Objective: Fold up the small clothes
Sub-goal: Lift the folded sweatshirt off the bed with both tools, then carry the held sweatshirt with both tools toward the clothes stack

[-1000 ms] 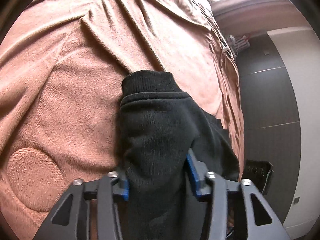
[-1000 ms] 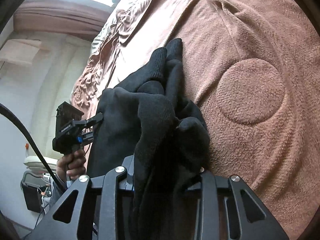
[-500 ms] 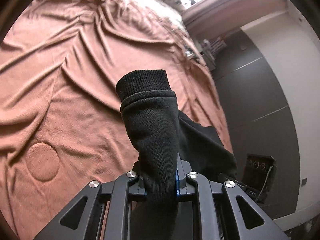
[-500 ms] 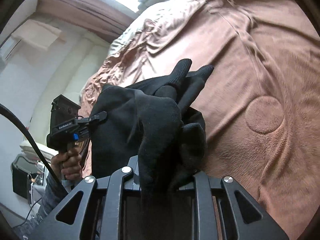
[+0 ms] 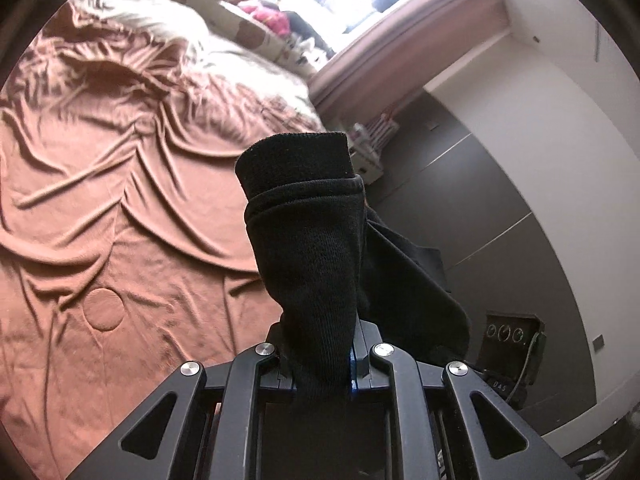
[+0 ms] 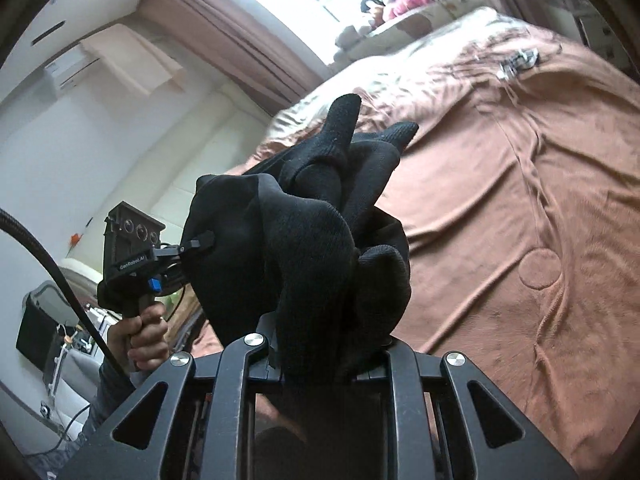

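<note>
A black knit garment [image 5: 316,256] with a ribbed cuff hangs in the air between both grippers, well above the brown bedspread [image 5: 120,208]. My left gripper [image 5: 322,364] is shut on one end of it, the cuff standing up in front of the camera. My right gripper [image 6: 320,360] is shut on a bunched part of the same black garment [image 6: 312,240]. In the right wrist view the left gripper [image 6: 196,246] shows at the left, held by a hand, its tips pinching the cloth.
The wrinkled brown bedspread [image 6: 520,220] covers the bed, with a round embossed patch [image 5: 105,310]. A window sill with soft toys [image 5: 264,12] lies beyond the bed. A dark wall panel [image 5: 480,208] and white wall stand to the right.
Both grippers have lifted the black garment up off the bedspread; the bed now lies much farther below. My left gripper closed on the cloth a second ago and stays shut.
</note>
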The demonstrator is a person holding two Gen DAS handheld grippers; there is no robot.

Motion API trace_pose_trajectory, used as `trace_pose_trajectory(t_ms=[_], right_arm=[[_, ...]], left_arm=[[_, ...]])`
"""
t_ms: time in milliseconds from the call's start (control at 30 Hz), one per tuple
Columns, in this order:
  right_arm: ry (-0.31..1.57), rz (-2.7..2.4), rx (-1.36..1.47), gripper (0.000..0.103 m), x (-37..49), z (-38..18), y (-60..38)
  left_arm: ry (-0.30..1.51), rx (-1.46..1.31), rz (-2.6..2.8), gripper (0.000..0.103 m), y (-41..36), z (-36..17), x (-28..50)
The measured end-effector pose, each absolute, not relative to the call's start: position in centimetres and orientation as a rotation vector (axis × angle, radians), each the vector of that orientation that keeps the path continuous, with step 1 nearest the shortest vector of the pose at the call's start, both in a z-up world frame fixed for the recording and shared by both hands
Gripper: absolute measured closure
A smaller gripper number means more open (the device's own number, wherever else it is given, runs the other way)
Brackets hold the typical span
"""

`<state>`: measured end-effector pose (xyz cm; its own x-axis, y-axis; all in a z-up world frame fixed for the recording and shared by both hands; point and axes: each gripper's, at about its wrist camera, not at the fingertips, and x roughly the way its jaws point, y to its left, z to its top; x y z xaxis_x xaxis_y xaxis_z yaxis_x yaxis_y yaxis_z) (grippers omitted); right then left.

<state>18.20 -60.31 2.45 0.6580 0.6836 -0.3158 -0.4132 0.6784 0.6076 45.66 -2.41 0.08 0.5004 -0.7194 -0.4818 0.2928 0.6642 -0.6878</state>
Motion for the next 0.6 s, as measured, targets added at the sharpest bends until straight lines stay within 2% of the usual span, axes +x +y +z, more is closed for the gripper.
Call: trace_pose_trajectory(t_ms=[300, 600], right_arm=[[0.470, 0.663, 0.439, 0.086, 10.1, 7.9, -60.4], [0.363, 0.734, 0.367, 0.086, 4.1, 10.8, -59.0]], left_arm=[[0.725, -0.561, -0.661, 0.086, -1.2, 6.4, 38.8], [0.618, -0.512, -0.641, 0.087, 1.0, 12.3, 32.1]])
